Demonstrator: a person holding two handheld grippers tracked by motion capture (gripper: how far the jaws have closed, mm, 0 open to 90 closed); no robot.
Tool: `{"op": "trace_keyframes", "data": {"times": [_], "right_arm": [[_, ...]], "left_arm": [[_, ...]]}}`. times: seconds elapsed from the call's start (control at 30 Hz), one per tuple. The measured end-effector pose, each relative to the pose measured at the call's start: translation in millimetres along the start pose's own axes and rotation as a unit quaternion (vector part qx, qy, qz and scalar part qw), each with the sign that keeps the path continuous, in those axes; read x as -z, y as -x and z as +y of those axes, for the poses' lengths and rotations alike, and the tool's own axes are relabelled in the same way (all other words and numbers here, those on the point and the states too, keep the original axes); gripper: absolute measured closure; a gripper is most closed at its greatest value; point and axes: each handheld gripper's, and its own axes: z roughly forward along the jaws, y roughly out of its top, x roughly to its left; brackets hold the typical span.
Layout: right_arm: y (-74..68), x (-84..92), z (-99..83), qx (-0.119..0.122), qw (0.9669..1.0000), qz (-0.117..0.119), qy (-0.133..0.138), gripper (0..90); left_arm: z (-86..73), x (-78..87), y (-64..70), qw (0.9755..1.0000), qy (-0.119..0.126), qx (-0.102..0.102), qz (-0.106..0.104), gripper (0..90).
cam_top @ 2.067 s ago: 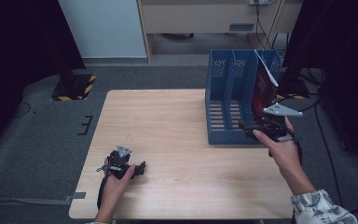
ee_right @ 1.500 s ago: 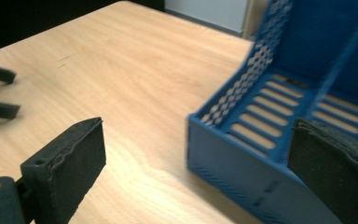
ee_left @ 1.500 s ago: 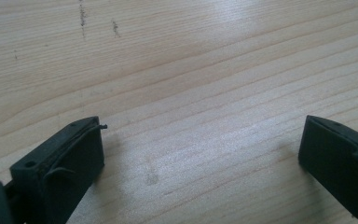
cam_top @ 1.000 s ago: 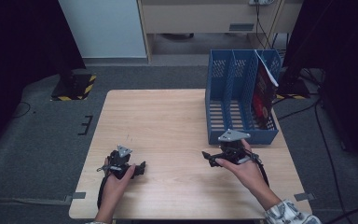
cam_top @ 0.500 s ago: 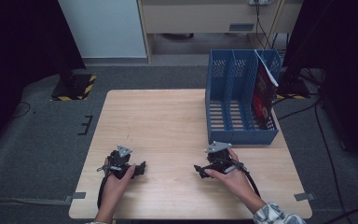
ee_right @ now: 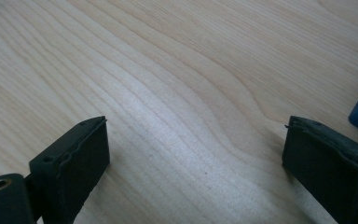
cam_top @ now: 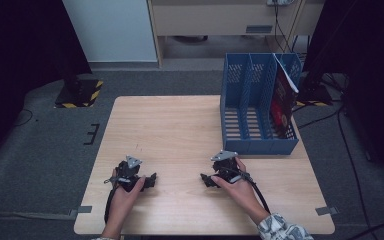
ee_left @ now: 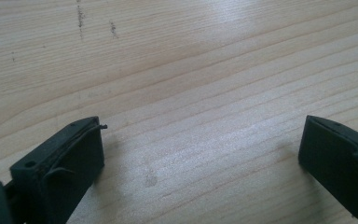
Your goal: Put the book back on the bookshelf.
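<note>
The left gripper (cam_top: pixel 152 179) and right gripper (cam_top: pixel 204 178) rested near the tabletop's (cam_top: pixel 180 125) front edge, jaws wide and empty. The red book (cam_top: pixel 281 102) stood in the blue file rack (cam_top: pixel 252 107) at the back-right corner — probably light, stiff and slick-covered — best pinched at its exposed top edge.

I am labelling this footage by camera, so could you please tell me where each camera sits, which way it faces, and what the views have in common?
High view: fixed above the person's side, facing forward and down on the wooden table and blue file rack holding a red book; both forearms enter from below, with the left hand-held gripper and right hand-held gripper.
Left gripper view: rides the left hand-held gripper, looking along its open jaws at the tabletop.
Right gripper view: rides the right hand-held gripper, jaws open, with a corner of the blue rack at the right edge.
Shared: the wooden tabletop.
</note>
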Motion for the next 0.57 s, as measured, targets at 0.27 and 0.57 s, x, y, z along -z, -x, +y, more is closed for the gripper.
{"op": "trace_keyframes", "data": {"times": [0.27,0.57], "right_arm": [[-2.4,-4.6,1.6,0.003,0.9999,-0.015,0.001,3.9],[-2.5,-5.1,1.7,-0.006,0.9998,-0.020,-0.004,1.9]], "left_arm": [[0.1,-0.1,0.2,1.0000,0.000,0.000,0.000,0.0],[0.0,0.1,0.5,1.0000,0.000,-0.002,-0.002,0.0]]}}
